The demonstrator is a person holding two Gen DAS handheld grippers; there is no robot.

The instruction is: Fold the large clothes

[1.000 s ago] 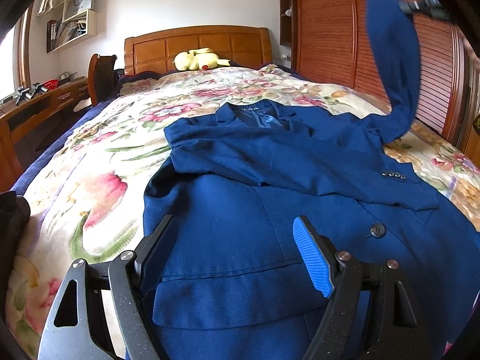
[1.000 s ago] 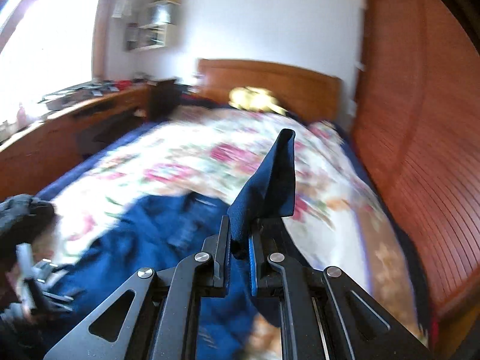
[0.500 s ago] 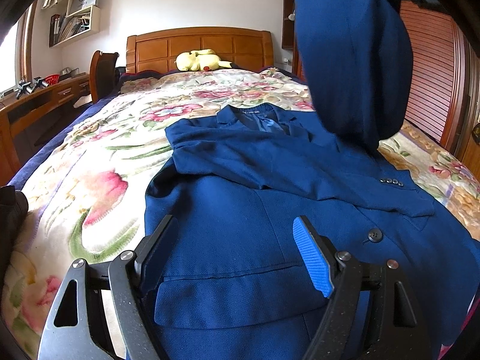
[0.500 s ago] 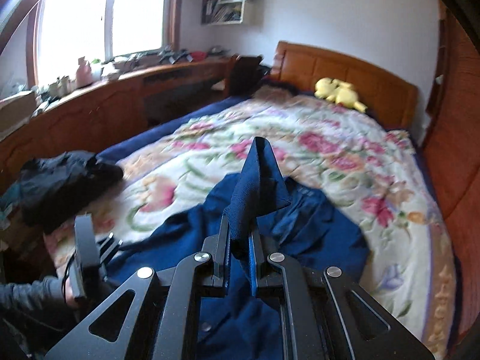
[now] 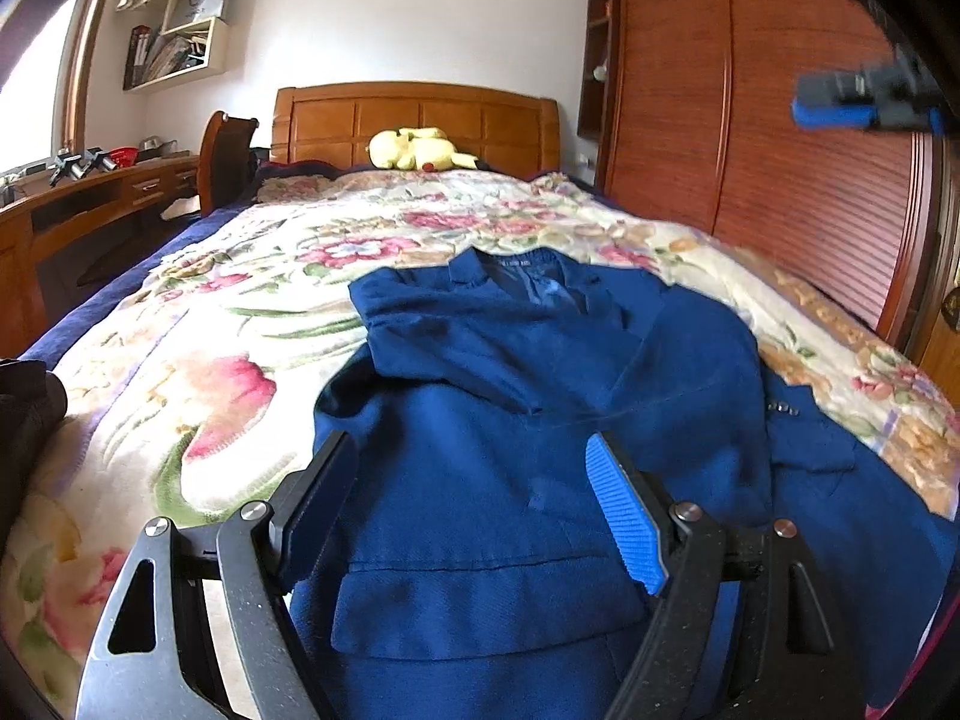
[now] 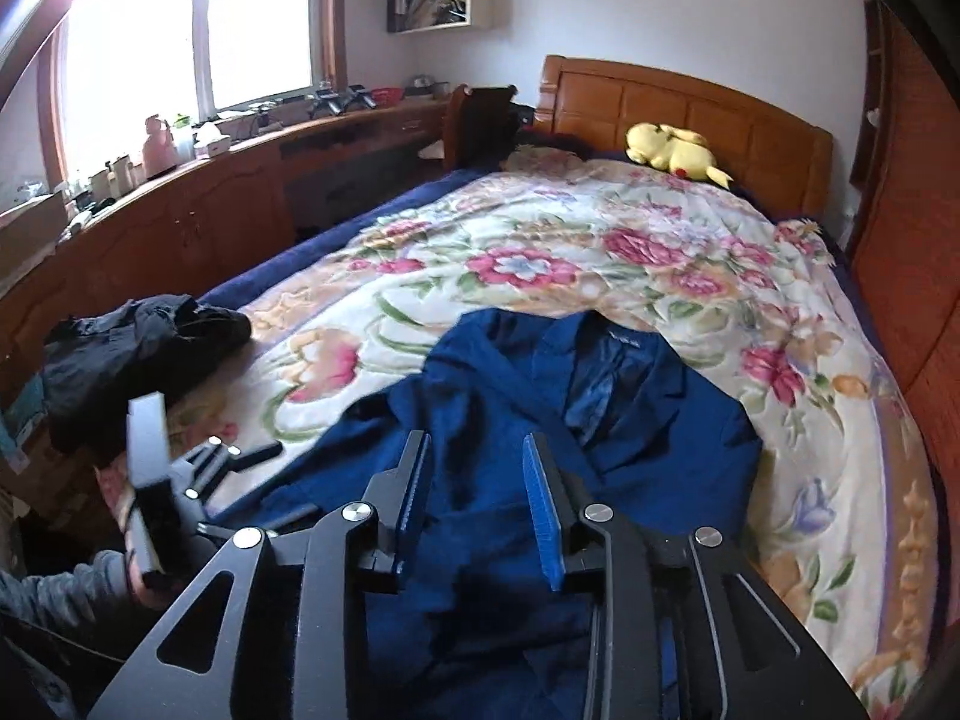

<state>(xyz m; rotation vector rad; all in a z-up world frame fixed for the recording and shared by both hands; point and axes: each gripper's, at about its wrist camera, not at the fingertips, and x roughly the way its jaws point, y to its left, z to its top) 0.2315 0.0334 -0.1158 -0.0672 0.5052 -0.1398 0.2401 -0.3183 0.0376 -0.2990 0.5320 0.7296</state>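
A navy blue jacket [image 5: 480, 498] lies front-up on the floral bedspread [image 5: 198, 372], collar toward the headboard. Both sleeves rest folded across its chest, the right sleeve [image 5: 690, 372] draped over the other. My left gripper [image 5: 468, 450] hovers open over the jacket's lower hem, holding nothing. In the right wrist view my right gripper [image 6: 475, 441] hangs above the jacket [image 6: 648, 450]; its jaws are opening with nothing between them. The right gripper [image 5: 840, 108] also shows blurred at the upper right of the left wrist view. The left gripper [image 6: 240, 456] appears at the lower left, held by a hand in a grey sleeve [image 6: 54, 582].
A black garment [image 6: 138, 348] is bunched at the bed's left edge. A yellow plush toy [image 5: 420, 147] lies by the wooden headboard [image 5: 414, 114]. A wooden wardrobe [image 5: 780, 192] runs along the right side. A desk [image 6: 198, 198] and chair [image 6: 474, 120] stand left of the bed.
The right gripper swung the raised sleeve over the jacket, came down and let it go; the sleeve now lies across the chest. The left gripper stayed open in place.
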